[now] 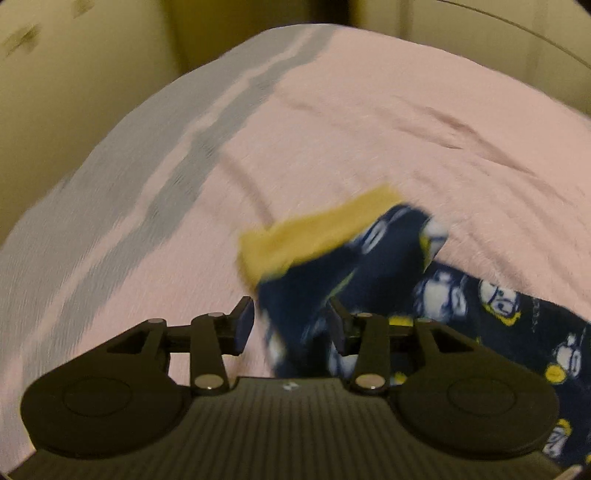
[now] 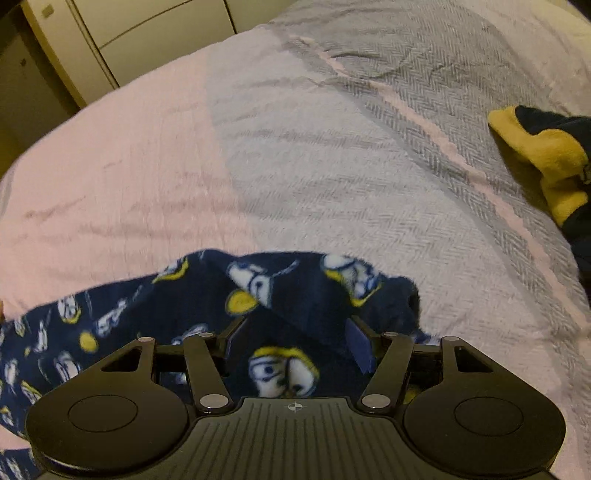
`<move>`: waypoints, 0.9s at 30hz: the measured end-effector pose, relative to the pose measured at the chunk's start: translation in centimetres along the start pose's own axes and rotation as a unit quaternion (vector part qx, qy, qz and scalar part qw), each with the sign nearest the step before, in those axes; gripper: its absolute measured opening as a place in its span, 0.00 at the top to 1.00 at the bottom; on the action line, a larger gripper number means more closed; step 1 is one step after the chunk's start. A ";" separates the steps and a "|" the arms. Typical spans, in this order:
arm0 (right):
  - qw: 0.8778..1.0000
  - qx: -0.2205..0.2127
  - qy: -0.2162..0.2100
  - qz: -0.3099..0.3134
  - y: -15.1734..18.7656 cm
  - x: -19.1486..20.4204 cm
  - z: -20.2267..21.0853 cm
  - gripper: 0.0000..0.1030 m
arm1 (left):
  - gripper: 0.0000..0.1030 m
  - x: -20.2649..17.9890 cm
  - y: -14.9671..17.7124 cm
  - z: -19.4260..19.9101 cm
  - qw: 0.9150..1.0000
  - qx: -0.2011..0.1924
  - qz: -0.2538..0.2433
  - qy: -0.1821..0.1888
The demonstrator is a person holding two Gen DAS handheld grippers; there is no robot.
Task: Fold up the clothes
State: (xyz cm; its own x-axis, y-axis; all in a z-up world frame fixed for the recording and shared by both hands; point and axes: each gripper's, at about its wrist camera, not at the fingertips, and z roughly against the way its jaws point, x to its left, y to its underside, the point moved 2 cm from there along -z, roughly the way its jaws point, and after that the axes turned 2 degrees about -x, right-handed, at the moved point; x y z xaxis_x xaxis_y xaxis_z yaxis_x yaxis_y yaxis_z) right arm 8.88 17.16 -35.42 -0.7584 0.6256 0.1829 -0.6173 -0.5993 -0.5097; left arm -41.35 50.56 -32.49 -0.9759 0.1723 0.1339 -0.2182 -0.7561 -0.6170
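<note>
A navy fleece garment with a white and yellow cartoon print and a yellow cuff lies on the bed. In the left wrist view my left gripper is open, with a raised fold of the garment standing between its fingers; the picture is blurred. In the right wrist view my right gripper is open, its fingers wide apart over the printed fabric. Another yellow-cuffed part of the garment lies at the right edge.
The bed is covered by a pink and grey herringbone blanket, wrinkled in places. Cream cupboard doors stand beyond the bed in the right wrist view; a cream wall borders it in the left wrist view.
</note>
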 end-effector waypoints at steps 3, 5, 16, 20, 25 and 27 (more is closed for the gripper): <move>1.000 -0.004 0.019 0.019 -0.4 2.2 -0.8 0.41 | 0.40 -0.8 -2.4 -3.4 0.999 0.001 -0.044 -0.007; 1.000 -0.006 0.025 0.014 -0.9 3.5 -1.6 0.41 | 0.39 -0.5 -3.5 -6.5 0.998 0.014 -0.052 -0.033; 1.000 0.015 0.007 -0.026 -0.3 9.0 -3.9 0.41 | 0.88 7.7 -0.8 -4.9 0.992 -0.046 0.115 -0.002; 0.999 0.034 -0.003 -0.010 0.1 11.0 -5.7 0.41 | 0.77 13.6 2.5 -4.7 0.986 0.028 0.150 -0.070; 0.997 0.044 -0.029 0.054 -0.5 13.8 -7.5 0.41 | 0.76 16.6 2.4 -4.9 0.982 0.042 0.166 -0.079; 0.994 0.032 -0.033 0.098 -1.4 14.8 -8.0 0.41 | 0.58 14.5 0.3 -5.3 0.991 0.029 0.128 -0.036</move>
State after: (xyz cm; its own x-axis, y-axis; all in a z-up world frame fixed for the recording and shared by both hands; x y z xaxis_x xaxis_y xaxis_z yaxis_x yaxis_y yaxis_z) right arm 0.20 31.21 -38.69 -0.8758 0.4615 0.1414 -0.4674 -0.7380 -0.4868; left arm -55.51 56.18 -34.82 -0.9967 -0.0729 0.0356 0.0378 -0.8052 -0.5918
